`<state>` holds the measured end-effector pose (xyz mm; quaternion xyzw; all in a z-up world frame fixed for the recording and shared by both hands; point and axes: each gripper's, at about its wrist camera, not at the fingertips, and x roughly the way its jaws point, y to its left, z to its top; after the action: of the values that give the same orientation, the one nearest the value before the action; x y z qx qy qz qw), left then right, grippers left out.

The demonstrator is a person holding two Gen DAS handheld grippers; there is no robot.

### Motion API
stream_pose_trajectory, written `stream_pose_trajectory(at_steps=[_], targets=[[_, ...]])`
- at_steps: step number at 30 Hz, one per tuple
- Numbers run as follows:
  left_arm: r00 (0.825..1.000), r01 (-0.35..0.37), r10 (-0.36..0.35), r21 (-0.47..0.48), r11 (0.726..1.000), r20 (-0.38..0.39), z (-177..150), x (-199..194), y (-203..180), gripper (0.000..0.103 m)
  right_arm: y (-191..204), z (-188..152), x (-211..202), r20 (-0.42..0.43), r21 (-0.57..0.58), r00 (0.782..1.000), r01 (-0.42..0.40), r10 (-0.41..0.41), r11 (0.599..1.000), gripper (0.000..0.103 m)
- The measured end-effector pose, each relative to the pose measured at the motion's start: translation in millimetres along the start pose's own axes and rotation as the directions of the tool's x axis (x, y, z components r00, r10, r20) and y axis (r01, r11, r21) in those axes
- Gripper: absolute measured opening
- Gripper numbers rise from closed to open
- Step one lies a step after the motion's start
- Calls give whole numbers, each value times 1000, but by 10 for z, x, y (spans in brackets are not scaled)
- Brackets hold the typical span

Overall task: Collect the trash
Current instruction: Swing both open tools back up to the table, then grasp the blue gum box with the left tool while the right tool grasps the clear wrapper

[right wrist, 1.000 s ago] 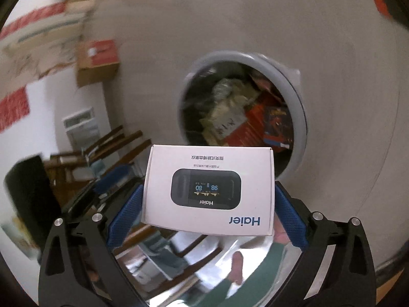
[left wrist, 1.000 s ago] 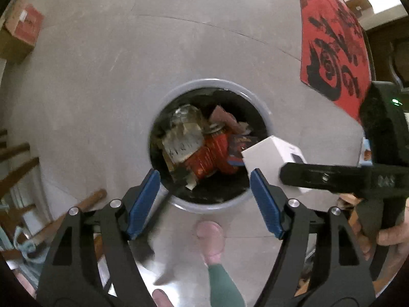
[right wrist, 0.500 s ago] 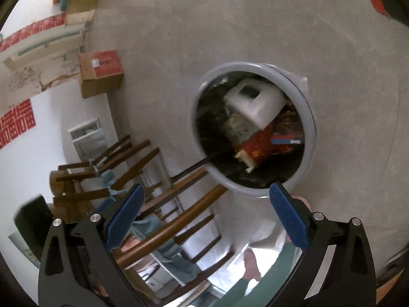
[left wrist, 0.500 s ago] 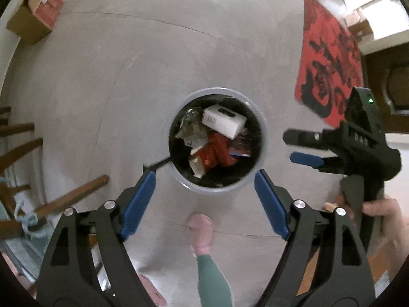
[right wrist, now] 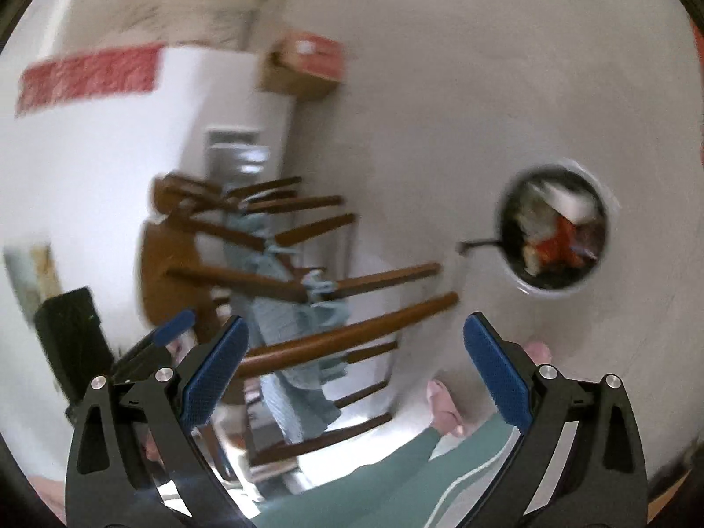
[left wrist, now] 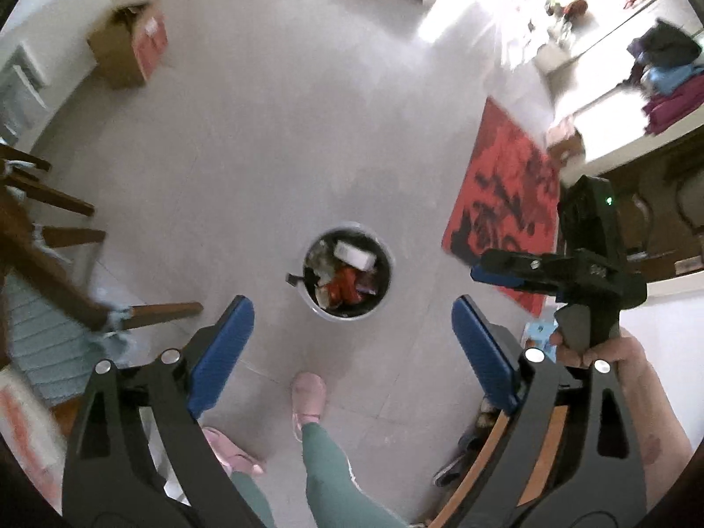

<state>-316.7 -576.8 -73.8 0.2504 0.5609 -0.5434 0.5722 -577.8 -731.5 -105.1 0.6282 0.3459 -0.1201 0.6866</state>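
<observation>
Left wrist view: left claw [left wrist: 350,330] is standing released, its jaws having just been opening wider, nothing between them. Trash bin [left wrist: 347,270] is sitting on the floor [left wrist: 264,154] at frame centre, white box [left wrist: 355,255] lying on top of the rubbish inside. Right claw [left wrist: 477,269] is hovering at right edge, held by a hand [left wrist: 616,352].

Right wrist view, blurred: right claw [right wrist: 356,352] is gaping, released and empty. Trash bin [right wrist: 555,237] is showing at right, chair legs [right wrist: 343,334] crossing mid-frame.
</observation>
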Motion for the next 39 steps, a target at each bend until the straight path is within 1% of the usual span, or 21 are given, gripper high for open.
stream_pose_trajectory(at_steps=[3, 6, 8, 10, 12, 14, 15, 16, 18, 19, 21, 22, 23, 25, 27, 29, 30, 34, 35, 38, 39], targets=[[996, -10, 14, -47, 999, 85, -320, -758, 347, 95, 793, -174, 98, -39, -140, 999, -30, 25, 990, 97], [988, -40, 58, -132, 990, 140, -725, -1306, 801, 95, 1587, -412, 387, -104, -299, 994, -61, 30, 952, 97], [980, -65, 103, -217, 974, 169, -1035, -1646, 1179, 95, 2024, -563, 644, -162, -381, 986, -100, 40, 919, 97], [970, -86, 148, -298, 951, 193, -1342, -1922, 1517, 96, 2456, -729, 986, -241, -441, 970, -148, 42, 885, 97], [956, -111, 205, -391, 914, 208, -1709, -2178, 1875, 96, 2862, -904, 1362, -310, -507, 951, -186, 23, 842, 97], [945, -117, 249, -494, 862, 211, -2083, -2370, 2208, 96, 3166, -1056, 1687, -373, -542, 928, -221, 3, 811, 97], [939, -118, 274, -550, 827, 210, -2300, -2457, 2368, 96, 3341, -1155, 1911, -410, -558, 912, -235, -19, 796, 97], [935, -114, 285, -580, 807, 212, -2423, -2499, 2467, 96, 3474, -1225, 2071, -435, -572, 900, -245, -36, 782, 97], [920, -116, 329, -657, 745, 211, -2809, -2621, 2656, 96, 3716, -1433, 2399, -484, -615, 871, -269, -85, 741, 97], [916, -115, 341, -676, 728, 211, -2929, -2660, 2719, 96, 3807, -1535, 2537, -505, -633, 856, -280, -110, 722, 97], [908, -120, 371, -724, 679, 197, -3244, -2731, 2834, 96, 3994, -1753, 2826, -545, -661, 824, -308, -155, 684, 97], [904, -122, 384, -745, 656, 189, -3370, -2741, 2857, 96, 4049, -1828, 2928, -555, -668, 813, -311, -175, 676, 97], [899, -128, 401, -769, 626, 177, -3516, -2763, 2904, 96, 4111, -1928, 3099, -574, -670, 794, -317, -199, 671, 97], [894, -136, 421, -805, 578, 151, -3789, -2775, 2980, 96, 4164, -2040, 3283, -582, -679, 781, -314, -227, 663, 97], [888, -158, 443, -825, 542, 121, -4030, -2791, 3047, 96, 4192, -2134, 3506, -601, -677, 757, -313, -256, 666, 97], [880, -203, 468, -832, 517, 76, -4188, -2743, 3056, 96, 4168, -2174, 3659, -603, -681, 746, -297, -284, 669, 97], [880, -213, 470, -831, 514, 65, -4236, -2715, 3064, 96, 4172, -2197, 3765, -608, -679, 737, -292, -294, 673, 97], [890, -192, 452, -857, 478, 54, -4448, -2581, 3084, 96, 4127, -2193, 3989, -609, -670, 726, -256, -320, 697, 97], [893, -182, 448, -870, 459, 50, -4498, -2532, 3107, 96, 4101, -2168, 4044, -604, -668, 727, -237, -327, 706, 97], [901, -165, 433, -892, 421, 38, -4590, -2434, 3159, 96, 4051, -2109, 4111, -608, -655, 723, -223, -328, 722, 97], [902, -161, 430, -894, 419, 39, -4599, -2411, 3170, 96, 4039, -2092, 4129, -603, -661, 722, -215, -339, 719, 97]])
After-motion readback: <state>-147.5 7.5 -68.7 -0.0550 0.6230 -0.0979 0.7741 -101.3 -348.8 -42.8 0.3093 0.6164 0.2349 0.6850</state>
